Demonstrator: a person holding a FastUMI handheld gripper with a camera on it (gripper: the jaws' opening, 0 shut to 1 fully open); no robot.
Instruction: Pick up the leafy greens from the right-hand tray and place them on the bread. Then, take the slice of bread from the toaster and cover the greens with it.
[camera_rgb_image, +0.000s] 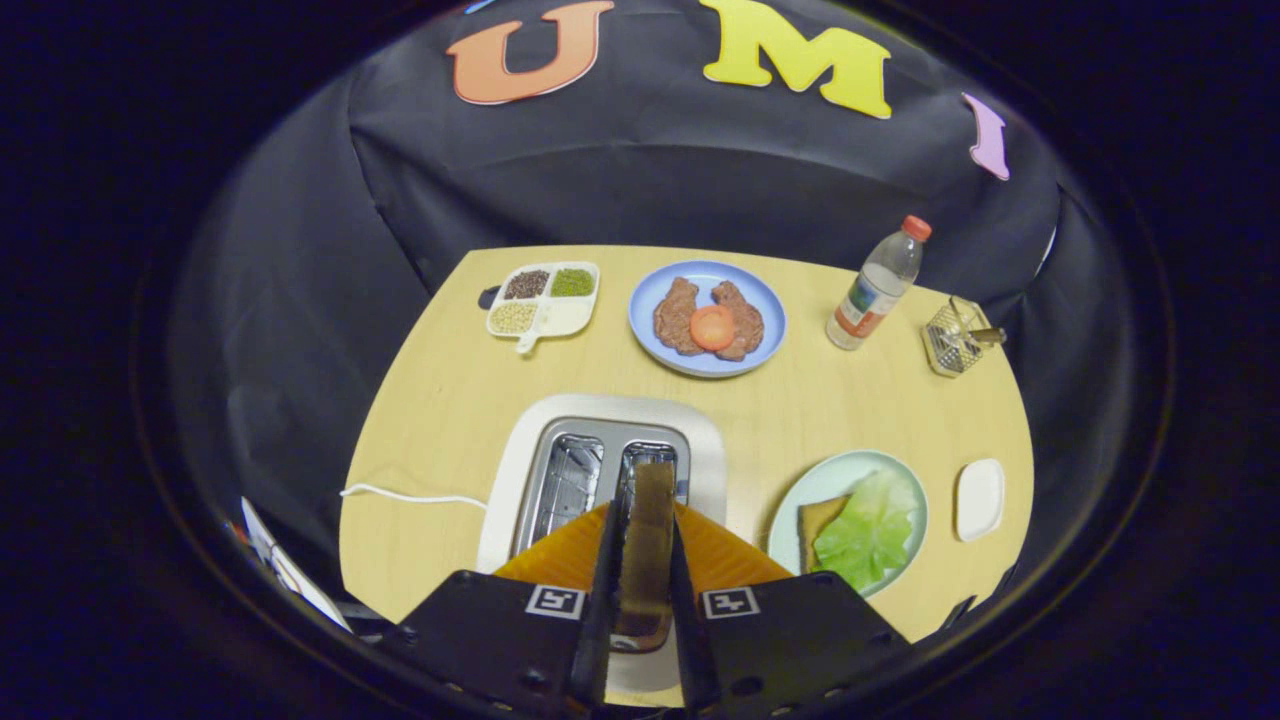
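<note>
A wooden table (450, 400) is seen from above, looking along a handheld gripper (640, 560). Its two fingers are drawn in narrow and press on either face of a slice of bread (648, 530), which stands on edge between them, directly over the right-hand slot of a white toaster (520, 470). The toaster sits just ahead of the fingers, its left slot bare metal, and a white cord (410, 494) trails away from it to the left. To the right of the fingers, near them, a pale green plate (800, 490) carries a second piece of bread (815, 520) with the leafy greens (870, 530) lying across most of it. Just beyond that plate to the right rests a small white tray (979, 499). Farther beyond the fingers, a blue plate (650, 290) bears two pieces of meat (677, 315) with a tomato slice (712, 327) on top. Left of it is a divided dish (570, 315) of grains and beans. To the right stand a clear bottle (878, 285) with a red cap and a small wire basket (955, 338).
</note>
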